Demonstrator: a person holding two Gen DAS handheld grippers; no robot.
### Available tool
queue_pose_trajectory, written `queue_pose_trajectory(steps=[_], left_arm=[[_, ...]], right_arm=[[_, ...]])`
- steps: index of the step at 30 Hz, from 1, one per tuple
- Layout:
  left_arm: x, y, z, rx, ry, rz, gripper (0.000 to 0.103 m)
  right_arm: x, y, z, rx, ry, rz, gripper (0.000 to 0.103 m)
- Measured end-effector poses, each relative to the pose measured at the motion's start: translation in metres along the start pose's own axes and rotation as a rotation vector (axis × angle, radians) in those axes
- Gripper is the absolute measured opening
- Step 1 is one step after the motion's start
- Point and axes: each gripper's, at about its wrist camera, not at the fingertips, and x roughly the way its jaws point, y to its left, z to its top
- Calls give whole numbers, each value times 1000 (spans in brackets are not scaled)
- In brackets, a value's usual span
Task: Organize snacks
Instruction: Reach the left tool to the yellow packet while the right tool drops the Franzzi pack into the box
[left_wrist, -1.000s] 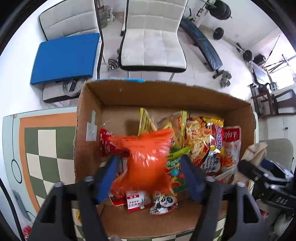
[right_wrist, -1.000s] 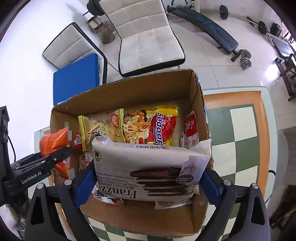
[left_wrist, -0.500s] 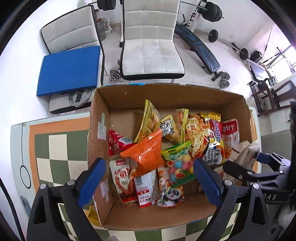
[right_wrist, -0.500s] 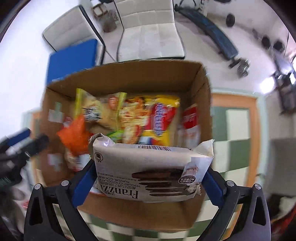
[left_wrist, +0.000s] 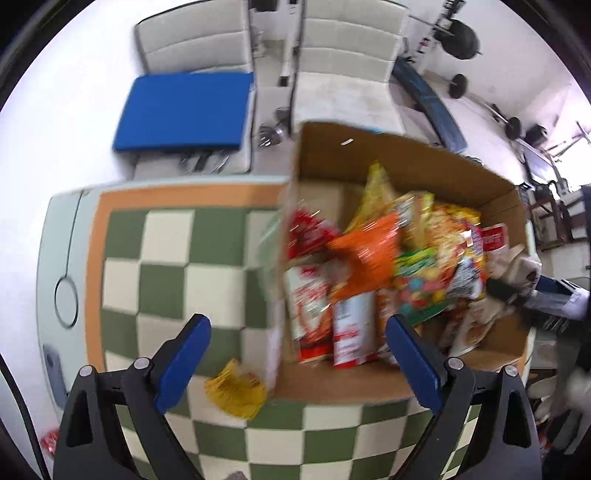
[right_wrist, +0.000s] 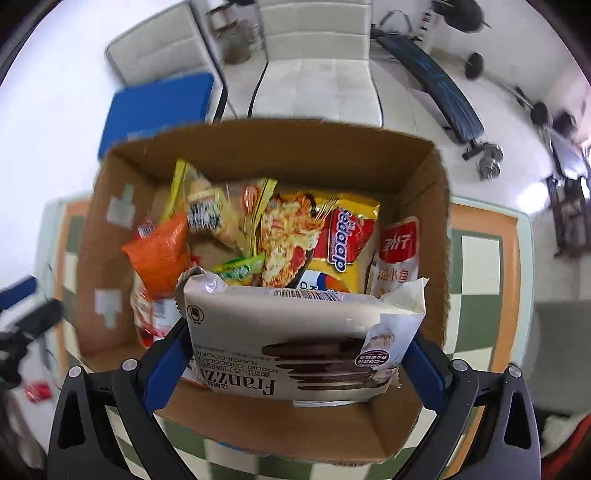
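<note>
Two grippers are ours. Our left gripper (left_wrist: 297, 347) has its blue jaws spread wide with nothing between them, pointing down over the near left corner of the cardboard box (left_wrist: 406, 162). A small yellow snack packet (left_wrist: 236, 387) lies on the checkered table (left_wrist: 166, 266) just below and between the jaws, outside the box wall. Ahead and to the right of that gripper, inside the box, an orange snack bag (left_wrist: 369, 251) leans on the other packets. Our right gripper (right_wrist: 295, 354) is clamped on the cookie pack (right_wrist: 295, 332), gripping its two short ends, held above the near part of the box. Beyond its jaws stands a yellow noodle packet (right_wrist: 343, 243).
</note>
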Motion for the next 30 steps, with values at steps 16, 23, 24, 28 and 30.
queue_pose_trajectory(steps=[16,23,24,28,30], left_arm=[[93,99,-92,-420,227,-78,98],[131,104,-107,-493,279,-124,97],[136,105,-109,-501,285,-132,96],[141,102,-115,-511,262,-137,59],[137,98,-119,-495,253,-126,49]], right_arm=[[51,19,-8,54,144,105,103],[38,24,-8,50,125,91,103],[36,25,-10,51,126,93,103],[34,30,-18,42,124,92,103],[33,31,-23,40,126,98,103]])
